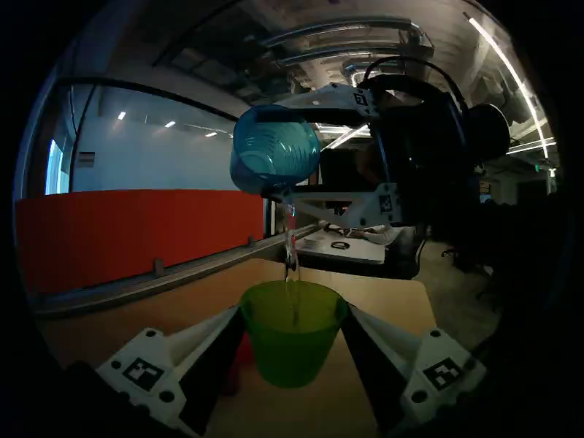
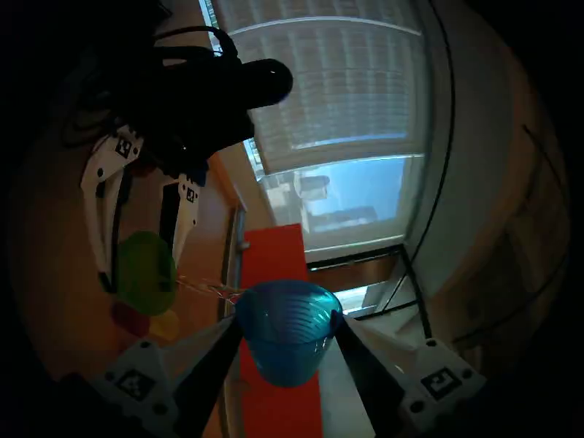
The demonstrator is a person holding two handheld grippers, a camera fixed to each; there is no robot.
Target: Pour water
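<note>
Right up close in the left gripper view, the left gripper (image 1: 292,321) is squeezing a green cup (image 1: 292,347) with a finger pressing on each side, and the cup is standing upright with its mouth facing up. Can't really tell if its bottom is touching the wooden table (image 1: 383,292) or hanging just over it. A small red thing (image 1: 243,352) is peeking out just beside the cup's lower left.

A thin stream of water (image 1: 290,252) is falling straight into the green cup. Above it, the right gripper (image 1: 283,150) is clamping a blue cup (image 1: 274,146) between its two fingers, one above and one below. That cup is tipping well over on its side, and the stream is leaving from its low lip.

Farther back, a red panel (image 1: 139,233) is running along behind the table, a white desk (image 1: 350,248) is sitting beyond that, and strip lights (image 1: 504,66) are glowing on the ceiling.

Over in the right gripper view, the blue cup is sitting nearest, pinched on both sides by that gripper's own fingers. Water is arcing off its rim toward the green cup, which the left gripper is holding farther off. A yellow blob (image 2: 166,325) and the red thing are lying just beside the green cup. Slatted blinds (image 2: 328,80) are hanging way behind everything.
</note>
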